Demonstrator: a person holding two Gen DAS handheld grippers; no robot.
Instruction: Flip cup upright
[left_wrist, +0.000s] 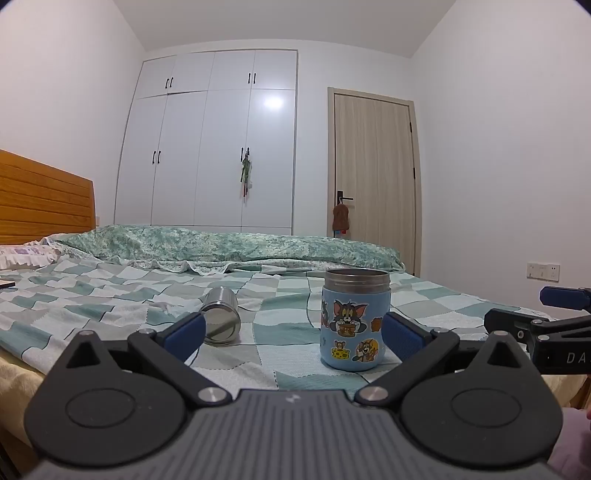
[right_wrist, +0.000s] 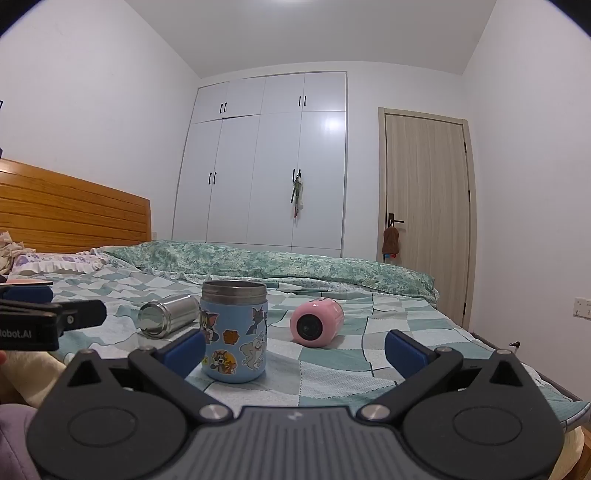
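Note:
A blue cartoon cup (left_wrist: 352, 321) stands upright on the checked bedsheet (left_wrist: 110, 291); it also shows in the right wrist view (right_wrist: 234, 332). A steel cup (left_wrist: 221, 317) lies on its side to the left, also in the right wrist view (right_wrist: 168, 319). A pink cup (right_wrist: 317, 322) lies on its side to the right. My left gripper (left_wrist: 293, 338) is open and empty, its right finger beside the blue cup. My right gripper (right_wrist: 295, 352) is open and empty, its left finger near the blue cup.
A rolled green quilt (left_wrist: 229, 245) lies across the far side of the bed. A wooden headboard (left_wrist: 40, 195) is at the left. A white wardrobe (left_wrist: 210, 147) and a door (left_wrist: 373, 177) stand behind. The bed's right edge (right_wrist: 517, 350) drops off.

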